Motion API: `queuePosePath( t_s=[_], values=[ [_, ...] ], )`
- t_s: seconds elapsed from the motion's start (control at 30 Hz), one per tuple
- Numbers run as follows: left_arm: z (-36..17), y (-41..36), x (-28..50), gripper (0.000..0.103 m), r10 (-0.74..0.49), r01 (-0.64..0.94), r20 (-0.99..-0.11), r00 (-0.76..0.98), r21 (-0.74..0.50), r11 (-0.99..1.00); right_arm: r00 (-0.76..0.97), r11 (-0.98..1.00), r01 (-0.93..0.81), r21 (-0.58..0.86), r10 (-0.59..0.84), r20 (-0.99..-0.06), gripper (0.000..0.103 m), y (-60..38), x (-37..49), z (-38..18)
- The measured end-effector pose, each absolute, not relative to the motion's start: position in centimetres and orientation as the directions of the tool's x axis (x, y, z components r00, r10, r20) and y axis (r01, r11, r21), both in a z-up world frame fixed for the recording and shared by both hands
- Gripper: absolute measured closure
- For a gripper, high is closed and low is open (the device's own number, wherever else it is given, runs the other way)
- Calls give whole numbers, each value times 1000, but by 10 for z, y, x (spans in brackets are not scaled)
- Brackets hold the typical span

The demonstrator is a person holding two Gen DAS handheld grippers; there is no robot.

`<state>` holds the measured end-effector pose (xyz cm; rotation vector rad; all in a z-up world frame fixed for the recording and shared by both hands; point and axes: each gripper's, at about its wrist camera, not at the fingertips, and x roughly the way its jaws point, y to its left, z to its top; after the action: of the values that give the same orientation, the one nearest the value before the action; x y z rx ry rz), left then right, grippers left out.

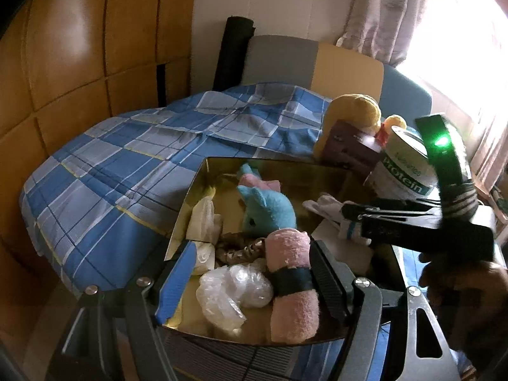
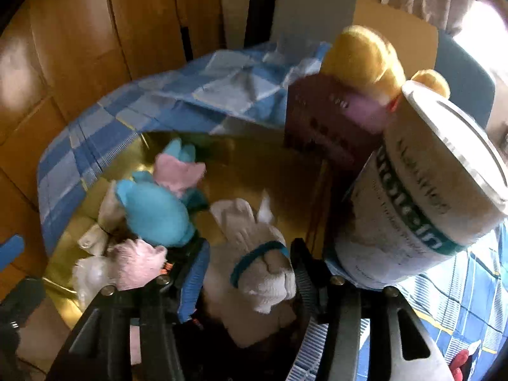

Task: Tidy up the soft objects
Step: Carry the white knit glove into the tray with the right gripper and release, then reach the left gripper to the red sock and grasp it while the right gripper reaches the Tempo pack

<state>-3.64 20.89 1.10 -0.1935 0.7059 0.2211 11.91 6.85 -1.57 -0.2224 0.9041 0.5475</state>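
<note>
Left gripper (image 1: 254, 282) jaws apart, right gripper (image 2: 250, 273) jaws apart, both angled downward

White socks (image 2: 254, 266) over gold box (image 2: 241, 171), between fingers.

A blue-and-white checked bedsheet (image 1: 133, 155) covers the bed. At two o'clock stands a white cylindrical protein tub (image 1: 401, 166), beside a dark purple box (image 1: 347, 146). Pale patterned curtains (image 1: 390, 12) hang at one o'clock.

One word could be read — "Protein", in white letters on a teal band around the white canister (image 1: 403, 171) that lay tilted beside the gold box. Above the band stood a smaller green word, too blurred to make out. In the right wrist view the same band showed only part of the word, smeared. The dark purple box (image 1: 346, 146) bore small marks — unreadable.
</note>
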Motion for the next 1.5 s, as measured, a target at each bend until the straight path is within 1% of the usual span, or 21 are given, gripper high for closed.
queuePosePath(
  t_s=[0.2,0.47,0.73,1.0,1.13,1.3,1.37,1.4,1.47,1.5],
  values=[
    [14,203,-38,29,126,-244,-650,749,-94,965,556,839,-544,9,368,-745,49,53,98,6],
    [18,187,-37,29,102,-198,-646,756,-78,977,596,848,-529,30,397,-698,49,9,77,25],
    [20,165,-34,29,76,-144,-645,760,-53,988,656,902,-428,52,349,-669,49,-57,70,37],
    [29,139,-29,29,43,-66,-638,769,-12,998,735,975,-215,58,201,-648,49,-146,75,41],
    [33,121,-25,29,15,-12,-633,774,9,1000,755,997,-64,50,81,-650,49,-202,81,35],
    [41,88,-15,29,-34,76,-625,780,42,996,731,984,174,42,-100,-675,49,-276,93,8],
    [42,73,-11,29,-55,115,-625,779,56,992,710,963,258,82,-131,-692,49,-304,94,-4],
    [42,65,-9,29,-68,136,-627,776,61,989,696,944,298,140,-114,-709,49,-318,94,-7],
    [40,51,-4,29,-86,166,-632,770,67,984,716,911,338,237,-85,-693,49,-337,89,-6],
    [39,43,-2,29,-94,181,-634,767,73,981,717,899,359,249,-95,-690,49,-342,87,-6]
  ],
)
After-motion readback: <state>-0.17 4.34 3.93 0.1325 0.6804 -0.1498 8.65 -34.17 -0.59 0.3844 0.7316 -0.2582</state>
